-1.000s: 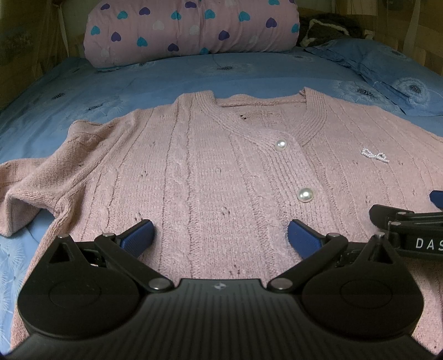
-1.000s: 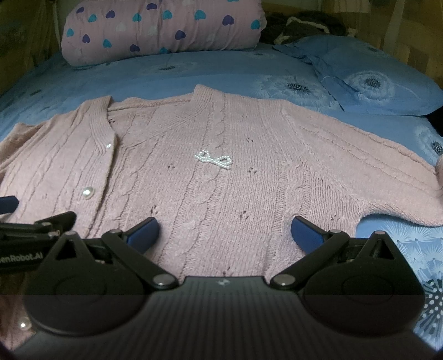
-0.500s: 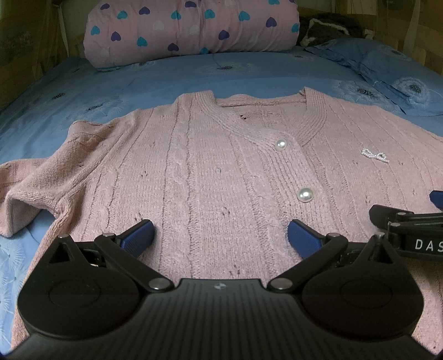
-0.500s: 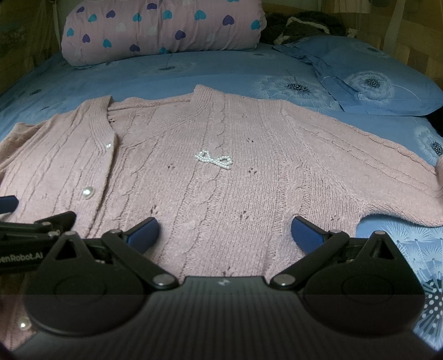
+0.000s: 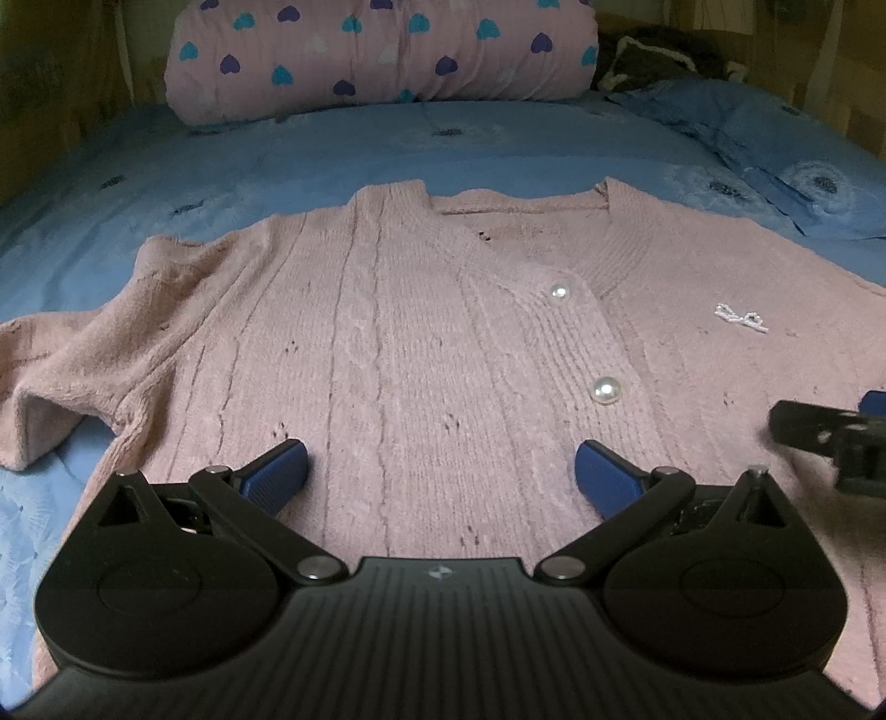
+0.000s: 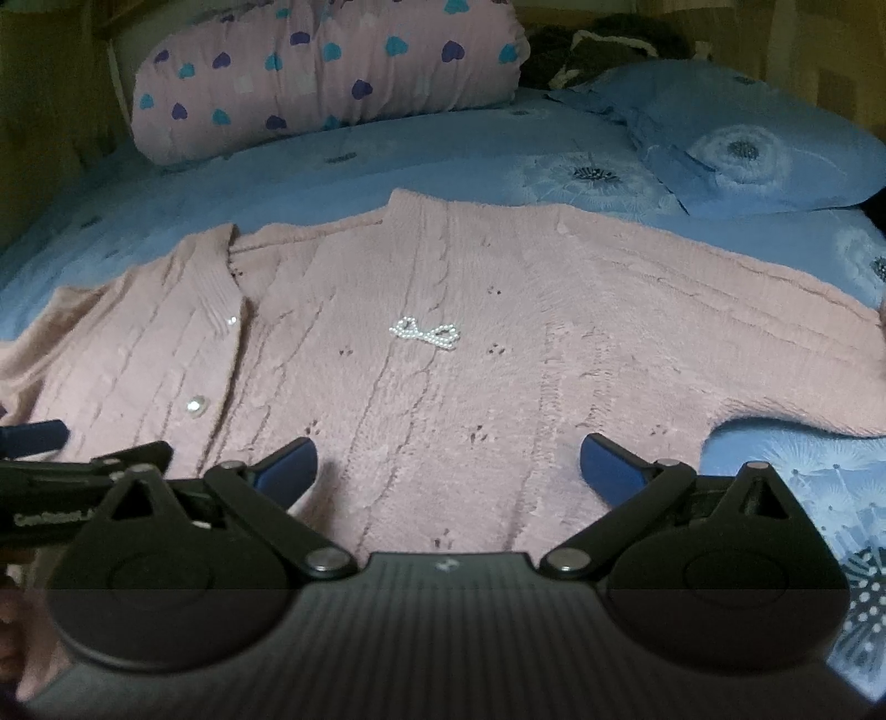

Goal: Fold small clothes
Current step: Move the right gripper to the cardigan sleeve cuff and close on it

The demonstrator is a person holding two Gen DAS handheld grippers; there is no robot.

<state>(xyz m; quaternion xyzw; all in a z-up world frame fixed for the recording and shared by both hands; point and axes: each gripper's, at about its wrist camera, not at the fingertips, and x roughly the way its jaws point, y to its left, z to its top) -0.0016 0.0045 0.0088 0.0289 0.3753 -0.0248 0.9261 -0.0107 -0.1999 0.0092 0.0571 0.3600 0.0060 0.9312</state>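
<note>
A pink knitted cardigan (image 5: pixel 421 343) lies spread flat, front up, on the blue bed sheet (image 5: pixel 387 144). It has pearl buttons (image 5: pixel 605 390) down the middle and a small pearl bow (image 6: pixel 425 333) on the chest. My left gripper (image 5: pixel 440 471) is open and empty, low over the cardigan's left half near the hem. My right gripper (image 6: pixel 448 468) is open and empty over the right half (image 6: pixel 498 343). The left sleeve (image 5: pixel 61 365) is bunched at the left. The right gripper shows blurred at the right edge of the left wrist view (image 5: pixel 830 437).
A pink rolled quilt with heart prints (image 5: pixel 382 50) lies across the head of the bed. A blue pillow (image 6: pixel 747 138) with dandelion print sits at the back right. Dark clothing (image 5: pixel 653 61) lies behind it. Wooden walls border the bed.
The right gripper has shifted and tilted, its view now swung a little and motion-blurred. The left gripper has stayed nearly still. Both stay open over the cardigan.
</note>
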